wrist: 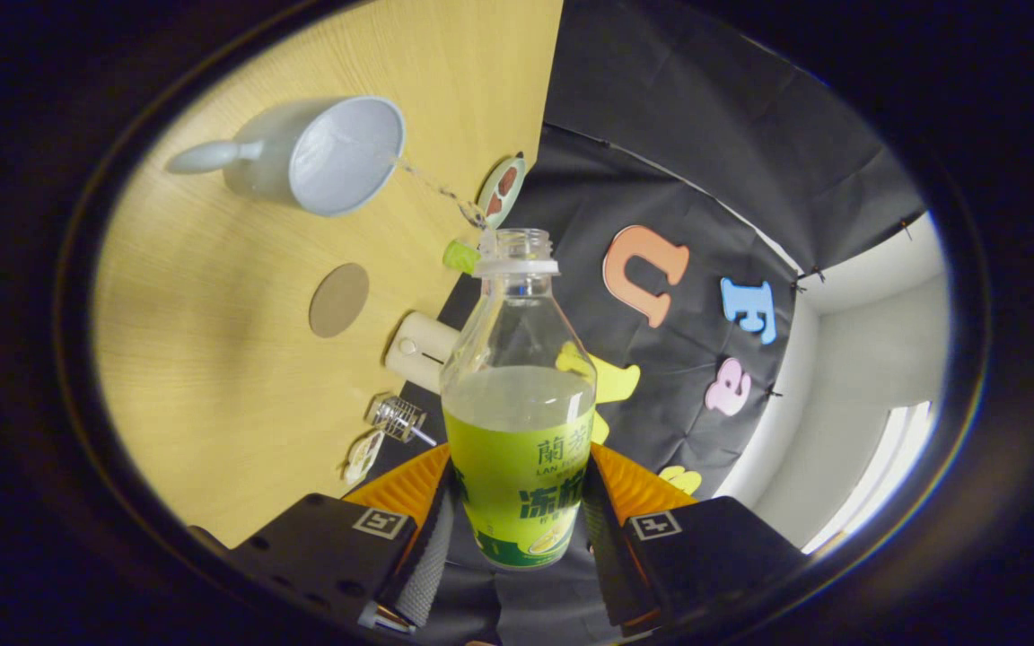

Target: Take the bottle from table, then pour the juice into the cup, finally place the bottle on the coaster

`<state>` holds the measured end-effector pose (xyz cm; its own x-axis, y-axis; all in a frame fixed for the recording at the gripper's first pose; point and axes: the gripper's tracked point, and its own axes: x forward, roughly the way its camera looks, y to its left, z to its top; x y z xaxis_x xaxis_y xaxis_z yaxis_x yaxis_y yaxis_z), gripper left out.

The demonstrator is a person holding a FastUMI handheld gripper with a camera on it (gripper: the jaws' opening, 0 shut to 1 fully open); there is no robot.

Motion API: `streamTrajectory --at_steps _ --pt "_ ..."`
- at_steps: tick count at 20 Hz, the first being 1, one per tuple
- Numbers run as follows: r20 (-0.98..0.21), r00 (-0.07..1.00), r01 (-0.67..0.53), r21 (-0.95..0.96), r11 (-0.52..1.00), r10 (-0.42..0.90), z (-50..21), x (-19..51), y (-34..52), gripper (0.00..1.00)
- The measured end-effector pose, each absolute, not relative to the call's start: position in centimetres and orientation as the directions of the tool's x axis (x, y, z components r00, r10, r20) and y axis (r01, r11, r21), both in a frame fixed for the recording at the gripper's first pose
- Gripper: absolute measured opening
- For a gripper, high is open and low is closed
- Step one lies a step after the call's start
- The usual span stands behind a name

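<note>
My gripper [517, 516] is shut on a clear plastic bottle [517, 395] with a green label, both fingers pressing its lower body. The bottle has no cap and is tipped toward the table, about half full of pale juice. A thin stream of liquid [432, 184] runs from the bottle's mouth to the rim of a pale grey cup [337, 152] with a long handle, which stands on the wooden table [212, 359] beyond the fingers. A round brown coaster [338, 300] lies on the table between the cup and my fingers.
Along the table's far edge by the black cloth wall stand a small patterned dish [503, 188], a green cap-like piece [460, 257], a white cylinder-shaped device [418, 350], a small wire whisk-like object [398, 418] and a little figure [363, 458].
</note>
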<state>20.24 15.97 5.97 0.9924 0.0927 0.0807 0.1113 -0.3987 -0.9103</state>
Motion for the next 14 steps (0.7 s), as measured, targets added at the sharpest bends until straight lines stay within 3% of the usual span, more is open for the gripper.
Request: streamTrajectory --at_steps 14 --pt "0.118 0.987 0.156 -0.86 -0.486 0.109 7.9 19.8 16.8 0.75"
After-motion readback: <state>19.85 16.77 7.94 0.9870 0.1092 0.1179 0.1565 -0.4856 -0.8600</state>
